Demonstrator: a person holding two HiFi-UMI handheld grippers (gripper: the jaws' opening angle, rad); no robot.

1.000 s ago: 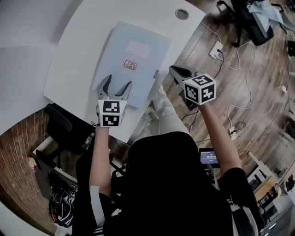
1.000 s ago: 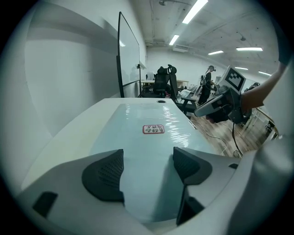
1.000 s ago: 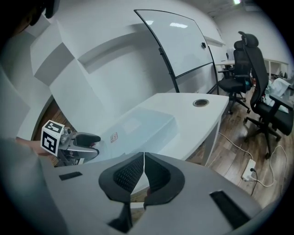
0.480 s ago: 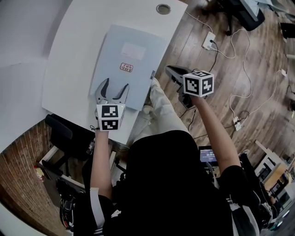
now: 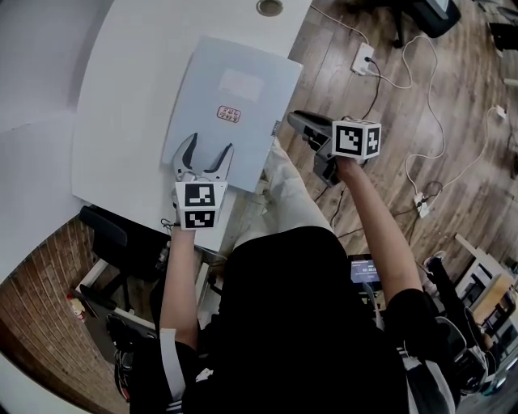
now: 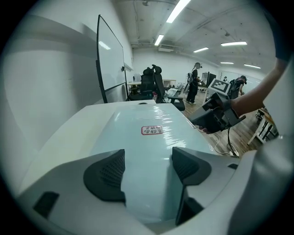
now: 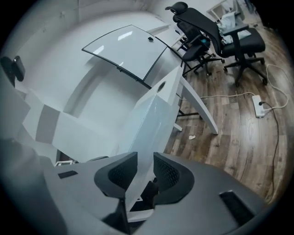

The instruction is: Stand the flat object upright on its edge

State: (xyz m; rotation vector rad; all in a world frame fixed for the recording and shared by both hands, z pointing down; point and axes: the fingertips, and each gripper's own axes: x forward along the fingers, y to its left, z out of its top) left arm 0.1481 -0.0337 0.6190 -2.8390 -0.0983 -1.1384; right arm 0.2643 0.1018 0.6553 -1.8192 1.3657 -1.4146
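A flat pale blue-grey folder with a small red label lies flat on the white table. My left gripper hovers over the folder's near edge, its fingers wide apart and nothing between them; the left gripper view shows the folder and label ahead of it. My right gripper is at the folder's right edge. In the right gripper view the folder's edge runs between that gripper's jaws, which are opening.
The table's near and right edges drop to a wood floor with a power strip and trailing cables. A round cable hole sits at the table's far end. Black office chairs stand beyond. People stand far off in the room.
The head view has drifted, so the table sits a little differently in frame. Both grippers keep about the same places by the folder; the right one is slightly nearer its edge.
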